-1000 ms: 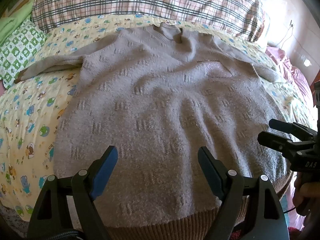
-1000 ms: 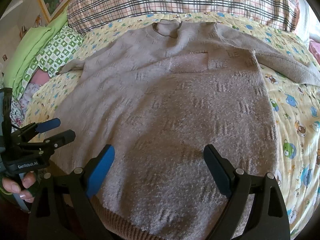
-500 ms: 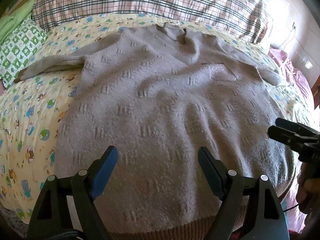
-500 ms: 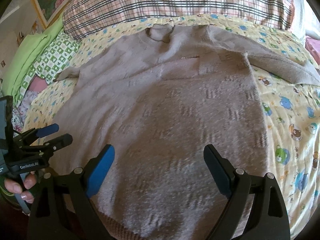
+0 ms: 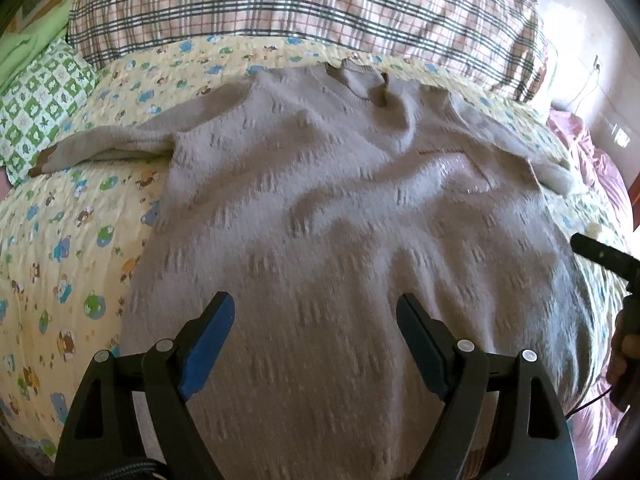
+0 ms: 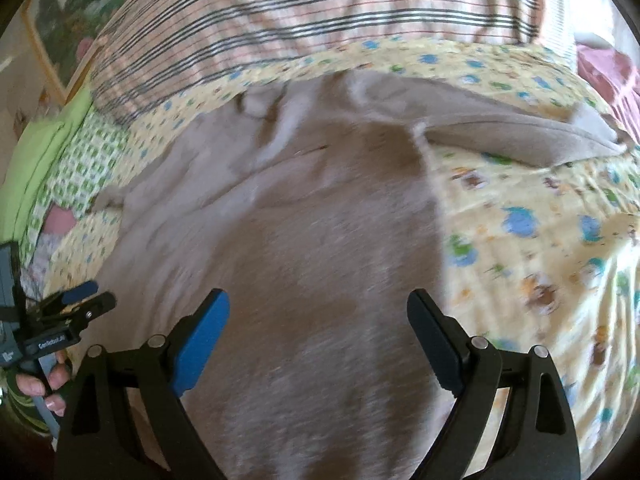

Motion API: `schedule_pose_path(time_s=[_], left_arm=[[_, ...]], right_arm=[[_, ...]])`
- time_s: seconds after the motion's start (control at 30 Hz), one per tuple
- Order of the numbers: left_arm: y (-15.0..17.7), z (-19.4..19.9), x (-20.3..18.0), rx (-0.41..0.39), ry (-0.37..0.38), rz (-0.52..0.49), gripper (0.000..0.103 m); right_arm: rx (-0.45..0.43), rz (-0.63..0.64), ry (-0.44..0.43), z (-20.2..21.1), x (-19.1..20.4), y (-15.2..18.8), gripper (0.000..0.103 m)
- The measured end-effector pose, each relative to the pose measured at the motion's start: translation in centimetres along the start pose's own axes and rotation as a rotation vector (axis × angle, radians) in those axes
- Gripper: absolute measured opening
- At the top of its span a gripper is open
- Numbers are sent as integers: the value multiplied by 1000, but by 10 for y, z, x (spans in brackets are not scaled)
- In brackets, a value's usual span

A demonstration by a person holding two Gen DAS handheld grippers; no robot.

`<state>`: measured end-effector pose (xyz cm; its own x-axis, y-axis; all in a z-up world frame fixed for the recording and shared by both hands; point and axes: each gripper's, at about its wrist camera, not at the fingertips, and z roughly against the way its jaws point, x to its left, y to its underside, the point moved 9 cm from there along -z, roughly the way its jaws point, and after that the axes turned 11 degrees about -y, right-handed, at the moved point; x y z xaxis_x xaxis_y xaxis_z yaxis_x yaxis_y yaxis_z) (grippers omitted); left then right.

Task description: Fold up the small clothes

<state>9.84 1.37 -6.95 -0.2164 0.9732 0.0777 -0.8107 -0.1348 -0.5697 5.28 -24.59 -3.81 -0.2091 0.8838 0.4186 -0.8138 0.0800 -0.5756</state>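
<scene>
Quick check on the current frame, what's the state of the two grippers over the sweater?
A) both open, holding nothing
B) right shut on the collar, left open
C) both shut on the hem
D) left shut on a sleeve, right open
A: the left gripper and the right gripper both have their jaws spread wide over the sweater, with no fabric between the fingers.

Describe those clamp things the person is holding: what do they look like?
Each gripper, left and right, is a black plastic frame shaped like a wide V, with small silver rivets along the arms and blue pads lining the jaws. Seen from the right camera, the left gripper's handle carries small white lettering, too blurred to read, and a hand with pale fingernails and a green patterned cuff grips it.
</scene>
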Motion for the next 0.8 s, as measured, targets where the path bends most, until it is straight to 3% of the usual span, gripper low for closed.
schedule_pose_path(time_s=[0.13,0.4,0.47,0.7,0.8], left_arm=[[-16,-8,5,3,10,29,84],[-36,-24,13,2,-17,63,84],[-37,-29,12,13,-22,63,84],[-37,-47,1,52,-34,48,84],[-39,-54,-4,61,-41,39,84]], right_arm=[[-61,-59,39,16,-45,-28,91],[-206,-233,231,66,-182,-78,89],[-220,-279,283,73,-213,-86,81],[-317,-528,345,88,-334,-109,61],[-329,-591,333,81,-366,-115,53]])
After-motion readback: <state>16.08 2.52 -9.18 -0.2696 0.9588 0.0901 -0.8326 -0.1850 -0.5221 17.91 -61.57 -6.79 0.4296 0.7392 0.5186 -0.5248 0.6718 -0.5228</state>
